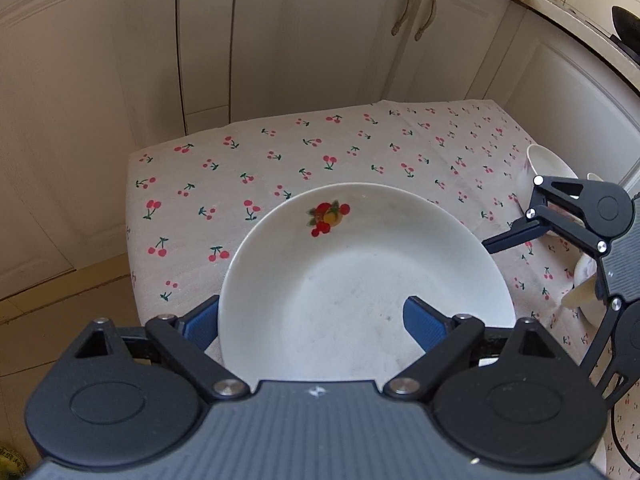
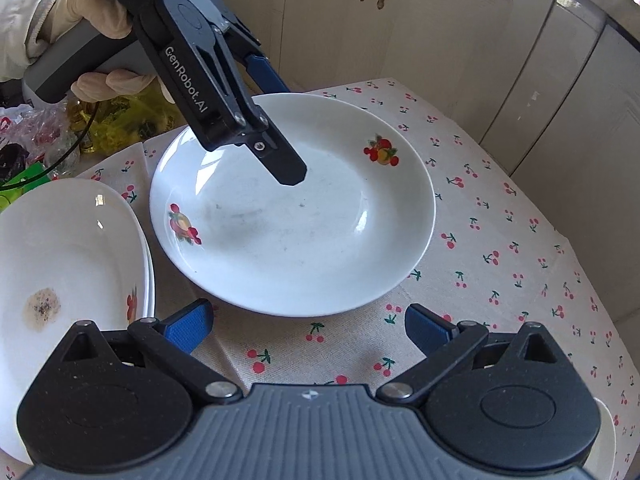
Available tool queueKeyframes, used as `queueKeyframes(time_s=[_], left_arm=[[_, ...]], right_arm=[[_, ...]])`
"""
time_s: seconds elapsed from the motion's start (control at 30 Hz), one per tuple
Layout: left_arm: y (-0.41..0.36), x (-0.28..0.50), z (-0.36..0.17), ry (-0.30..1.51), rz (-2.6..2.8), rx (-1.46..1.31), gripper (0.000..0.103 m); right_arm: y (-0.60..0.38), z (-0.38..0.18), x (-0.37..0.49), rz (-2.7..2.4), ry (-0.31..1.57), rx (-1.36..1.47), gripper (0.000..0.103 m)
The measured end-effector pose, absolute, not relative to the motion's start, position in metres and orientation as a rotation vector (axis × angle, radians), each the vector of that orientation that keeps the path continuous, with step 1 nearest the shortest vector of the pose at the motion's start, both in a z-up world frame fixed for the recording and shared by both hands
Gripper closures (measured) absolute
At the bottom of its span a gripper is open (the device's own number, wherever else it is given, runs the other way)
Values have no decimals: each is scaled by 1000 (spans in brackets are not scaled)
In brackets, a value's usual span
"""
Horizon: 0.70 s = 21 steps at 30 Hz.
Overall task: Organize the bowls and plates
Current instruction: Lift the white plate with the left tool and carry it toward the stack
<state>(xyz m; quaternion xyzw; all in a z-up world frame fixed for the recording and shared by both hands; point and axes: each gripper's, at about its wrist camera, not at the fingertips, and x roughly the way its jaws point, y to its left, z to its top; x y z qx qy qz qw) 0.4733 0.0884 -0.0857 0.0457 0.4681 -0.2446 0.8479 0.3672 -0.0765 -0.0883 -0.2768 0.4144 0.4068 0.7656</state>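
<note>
1. Straddling the near rim of the plate (image 1: 360, 280), the left gripper (image 1: 316, 324) stands wide, one blue pad outside the rim and the other over the dish; neither pad looks pressed on it, so nothing is held.
2. The right gripper (image 2: 308, 328) also stands wide and empty, hovering over bare tablecloth (image 2: 500, 240) just short of the same plate's edge.
3. The plate lies flat near the middle of the table, fruit prints on its inner slope. Just beside it in the right wrist view sits a stack of plates (image 2: 68, 248), the top one carrying a brown stain.
4. What could go wrong: in my judgement a pinch on one smooth rim may slip, and the plate would tip or drop as it lifts. Both grippers crowd the same dish, so they could knock together. The plate lies close to the stack, so sliding it could knock the stack's rim.
5. Farther off, a white bowl (image 1: 548, 164) near the table's far right edge is half hidden behind the right gripper; more crockery below it is cut off and hard to name.
6. The clutter of bags (image 2: 44, 132) past the stack is too blurred to identify. The gloved hand (image 2: 96, 12) shows only in part.
</note>
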Motion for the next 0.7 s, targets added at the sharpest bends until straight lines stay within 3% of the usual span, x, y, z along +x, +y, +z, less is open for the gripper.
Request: queueKeyframes(time_s=[0.7], left_arm=[[80, 488, -94, 1028, -551, 107, 10]], right_arm=[[-64, -94, 383, 915, 964, -607, 0]])
